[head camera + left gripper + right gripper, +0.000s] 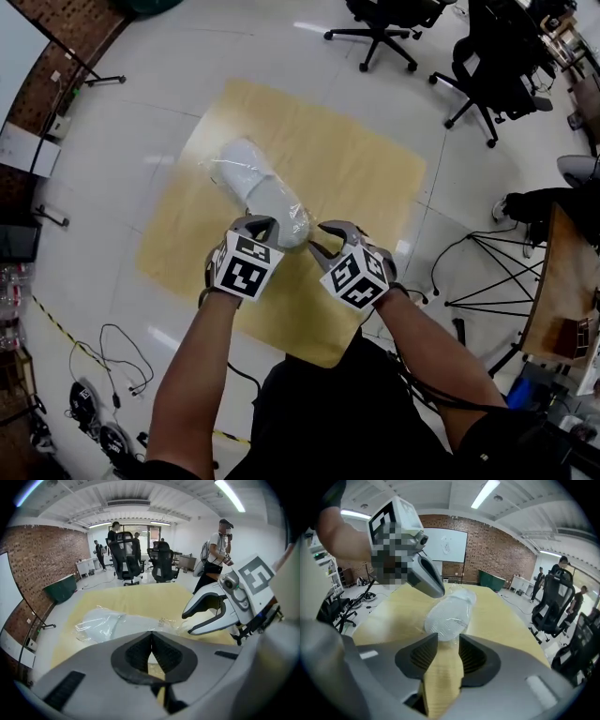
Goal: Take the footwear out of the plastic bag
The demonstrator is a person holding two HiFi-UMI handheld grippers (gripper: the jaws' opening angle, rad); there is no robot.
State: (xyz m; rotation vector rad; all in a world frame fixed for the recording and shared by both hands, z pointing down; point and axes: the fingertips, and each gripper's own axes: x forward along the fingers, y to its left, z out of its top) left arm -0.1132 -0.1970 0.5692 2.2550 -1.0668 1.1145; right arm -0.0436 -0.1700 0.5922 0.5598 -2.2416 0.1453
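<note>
The clear plastic bag (234,167) with the white footwear (275,199) still inside lies at the middle of the yellow worktop (361,169). At the bag's near end the left claw (259,225) is pressed together, seemingly pinching the film. Just beside that end, the right claw (330,234) stands wide, gripping nothing.

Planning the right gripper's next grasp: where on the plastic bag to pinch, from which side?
Probably pinch the slack, crinkled film at the near end of the plastic bag, coming from the person's side along the mat. The slipper fills the rest; the right gripper, jaws open, faces that end.
</note>
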